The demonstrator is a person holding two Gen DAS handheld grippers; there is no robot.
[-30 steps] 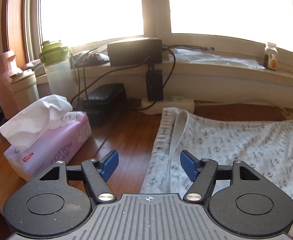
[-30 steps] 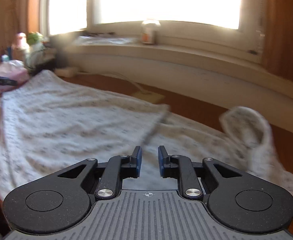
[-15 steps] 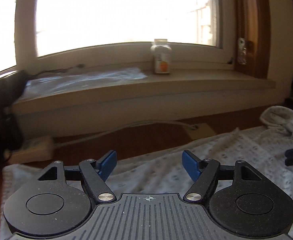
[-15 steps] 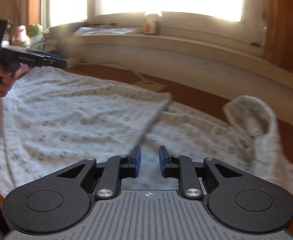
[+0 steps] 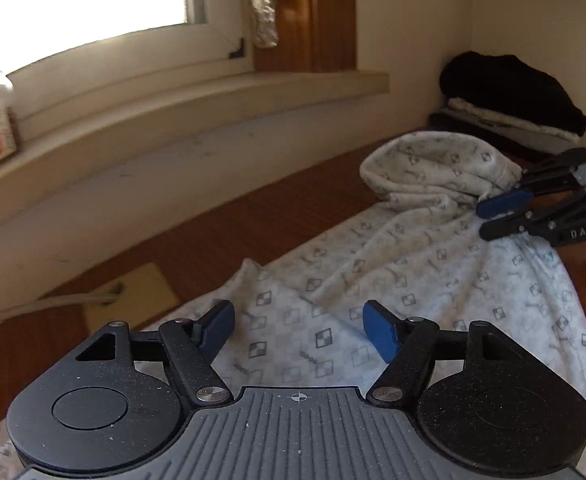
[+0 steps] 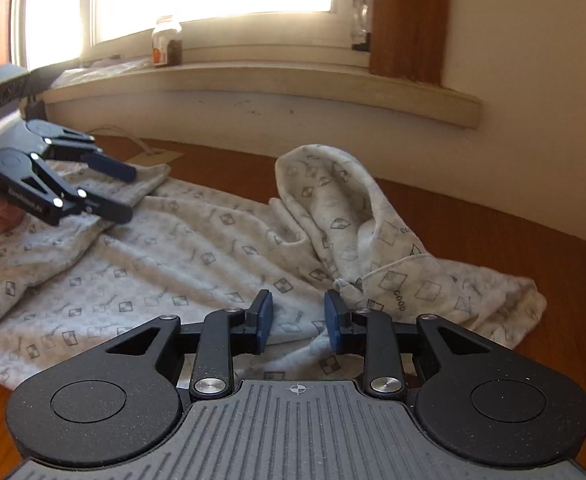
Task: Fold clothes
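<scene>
- On the wooden table [image 6: 493,224] under the window, the patterned white garment [image 6: 181,256] lies spread out, mostly flat, creased through the middle
- Its far-right end is bunched into a rumpled hump [image 6: 333,200] that stands up off the table, with a flap of cloth trailing toward the table's right edge
- Left gripper [image 5: 299,330] hangs over the near part of the garment, blue pads [image 5: 381,336] set wide apart with nothing between them but the printed cloth below
- From the right wrist view that same left gripper [image 6: 127,192] reaches in from the left, one finger above the other, fingertips over a raised fold at the garment's far edge; whether they touch the cloth cannot be told
- A person's hand [image 6: 3,208] grips its handle at the frame's left edge
- Right gripper [image 6: 299,324] sits low over the near edge of the garment, just beside the foot of the hump; its jaws are opening, a narrow gap so far, and no cloth is pinched between the pads
- From the left wrist view the right gripper [image 5: 497,216] pokes in from the right, fingertips close against the base of the bunched end
- Window sill [image 6: 277,84] runs behind the table, with a small jar [image 6: 167,42] bearing an orange label standing on it
- Far corner holds a dark pile of folded things [image 5: 509,92], well apart from the garment
- A white cable [image 5: 69,302] runs along the table to a pale flat piece [image 5: 141,300] just beside the garment's far edge
</scene>
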